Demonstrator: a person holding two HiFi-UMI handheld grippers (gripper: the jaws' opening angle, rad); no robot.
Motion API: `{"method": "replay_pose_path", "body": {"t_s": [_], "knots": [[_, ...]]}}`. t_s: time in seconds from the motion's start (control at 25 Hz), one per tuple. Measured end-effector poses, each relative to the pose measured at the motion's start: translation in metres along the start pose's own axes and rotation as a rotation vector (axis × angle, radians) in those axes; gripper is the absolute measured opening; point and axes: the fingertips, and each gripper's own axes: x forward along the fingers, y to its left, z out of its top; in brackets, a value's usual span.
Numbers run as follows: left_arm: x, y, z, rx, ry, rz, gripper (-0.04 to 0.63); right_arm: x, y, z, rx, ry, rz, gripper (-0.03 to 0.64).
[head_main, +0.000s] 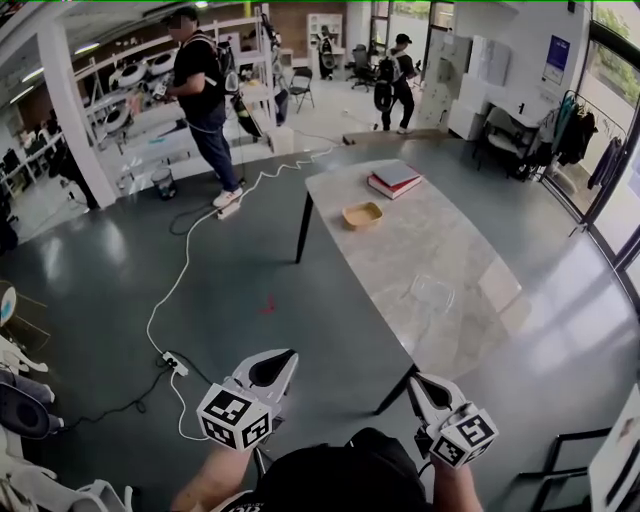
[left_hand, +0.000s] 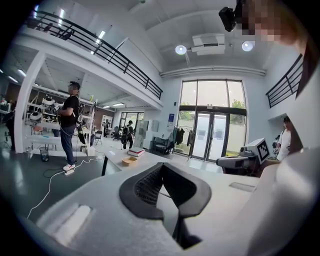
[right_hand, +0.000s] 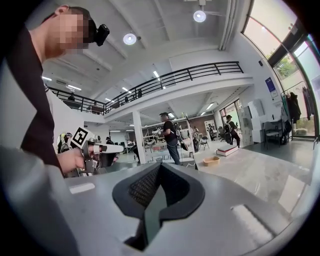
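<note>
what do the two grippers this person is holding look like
The left hand-held gripper and right hand-held gripper each have a white moulded body, black ribbed pads and a white cube with black square markers. The person wears a dark top.

Red books (head_main: 395, 180) nr tan bowl (head_main: 362, 214); white cable (head_main: 185, 270) on grey floor (head_main: 100, 270); standing person (head_main: 205, 100) far back.

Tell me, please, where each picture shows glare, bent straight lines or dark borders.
Head view: wide-angle bending toward the edges, pale window light reflected on the table and the glossy floor. Left gripper view: a round dark border, and the glass doors washed out by daylight. Right gripper view: the ceiling lamp flares white, the balcony railing curves, the corners are black.
</note>
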Motion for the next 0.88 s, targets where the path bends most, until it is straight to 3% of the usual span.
{"method": "replay_pose_path", "body": {"t_s": [0.16,0.44,0.88], "knots": [[-0.003,0.009,-0.013,-0.045,0.009,0.009,0.003,0.003,0.006,-0.015,0.019,0.045,0.01,0.0],[0.024,0.032,-0.002,-0.052,0.002,0.015,0.005,0.042,-0.021,-0.001,0.019,0.036,0.028,0.0],[0.127,0.074,0.037,-0.001,0.035,0.02,0.004,0.123,-0.121,0.021,0.05,0.006,0.043,0.0]]}}
